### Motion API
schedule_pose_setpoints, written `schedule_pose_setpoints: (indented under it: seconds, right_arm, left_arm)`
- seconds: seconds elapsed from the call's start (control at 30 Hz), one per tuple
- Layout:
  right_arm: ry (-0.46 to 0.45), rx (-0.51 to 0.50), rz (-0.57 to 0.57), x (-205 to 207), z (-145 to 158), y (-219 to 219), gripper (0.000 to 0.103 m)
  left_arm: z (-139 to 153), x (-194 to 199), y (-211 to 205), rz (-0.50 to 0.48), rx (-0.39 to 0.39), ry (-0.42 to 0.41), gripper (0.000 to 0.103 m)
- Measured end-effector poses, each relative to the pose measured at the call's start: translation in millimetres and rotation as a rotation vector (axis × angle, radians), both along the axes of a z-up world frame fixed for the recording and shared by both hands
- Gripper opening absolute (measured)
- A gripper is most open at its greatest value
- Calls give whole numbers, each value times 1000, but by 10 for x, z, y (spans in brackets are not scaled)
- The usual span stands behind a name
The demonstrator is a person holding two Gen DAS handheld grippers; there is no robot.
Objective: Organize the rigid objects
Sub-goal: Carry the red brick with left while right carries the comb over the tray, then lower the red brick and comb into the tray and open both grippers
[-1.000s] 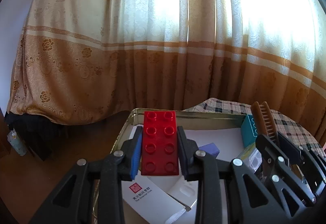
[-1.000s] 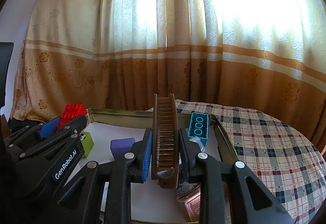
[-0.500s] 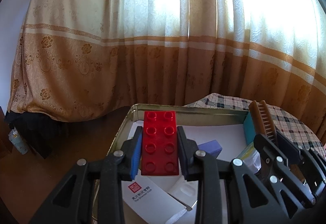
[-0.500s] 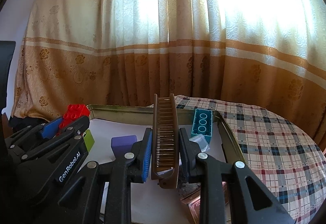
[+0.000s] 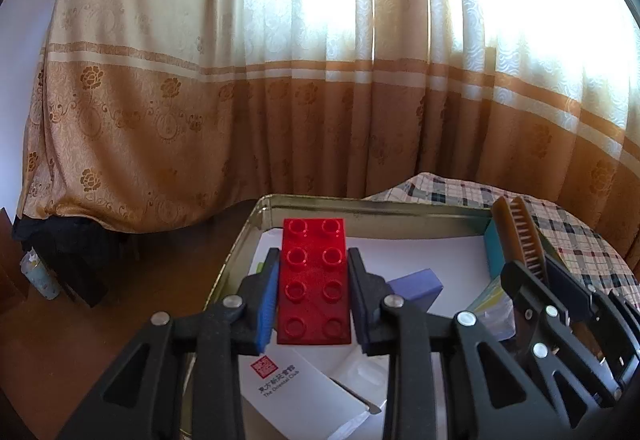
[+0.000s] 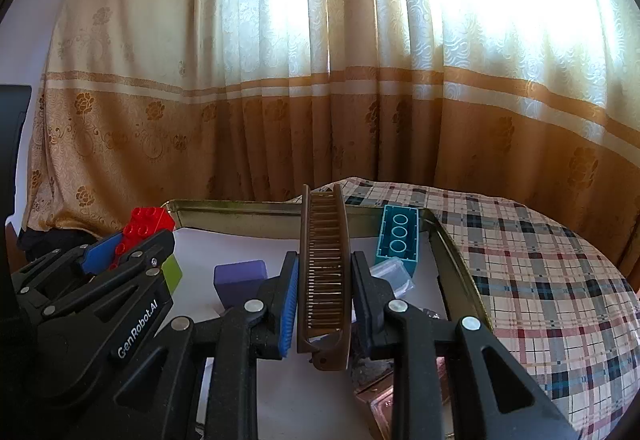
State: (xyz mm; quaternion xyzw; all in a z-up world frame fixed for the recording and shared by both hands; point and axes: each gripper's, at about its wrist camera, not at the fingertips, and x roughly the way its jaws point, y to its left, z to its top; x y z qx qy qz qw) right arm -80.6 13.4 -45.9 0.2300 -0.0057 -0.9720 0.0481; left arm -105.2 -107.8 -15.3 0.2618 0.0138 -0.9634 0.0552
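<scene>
Left gripper [image 5: 313,286] clamped on red brick [image 5: 314,282], right gripper [image 6: 324,290] on comb [image 6: 325,276]; both long axes point forward, over the tin [image 5: 360,204].

Patterned curtain [image 6: 280,99] hangs behind plaid tablecloth [image 6: 540,272].

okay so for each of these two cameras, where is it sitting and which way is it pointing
Left wrist: on the left gripper, looking forward over the red brick into the metal tray; the right gripper shows at right.
Right wrist: on the right gripper, looking along the brown comb; the left gripper shows at left.
Shared: tray, purple block, curtain.
</scene>
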Motion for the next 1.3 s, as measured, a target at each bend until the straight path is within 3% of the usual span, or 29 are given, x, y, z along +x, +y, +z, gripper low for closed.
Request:
schedule_pose_setpoints:
  seconds: [0.9, 0.93, 0.97, 1.03, 1.13, 1.3]
  right_arm:
    - [-67, -2, 45, -135, -70, -41, 28]
    - [-68, -9, 47, -139, -71, -29, 28]
    - [-67, -12, 52, -139, -71, -25, 30]
    - [-66, -14, 58, -138, -72, -25, 34]
    - [-67, -35, 50, -138, -74, -5, 36]
    - [-63, -168, 20, -107, -84, 245, 62]
  left_arm:
    - [-141, -182, -53, 37, 1, -138, 31]
    - [-141, -181, -39, 41, -7, -140, 33]
    - [-141, -182, -40, 51, -14, -142, 50]
    - [-148, -189, -74, 94, -20, -152, 73]
    - [-149, -173, -88, 84, -15, -149, 77]
    - [-149, -144, -94, 45, 12, -147, 92]
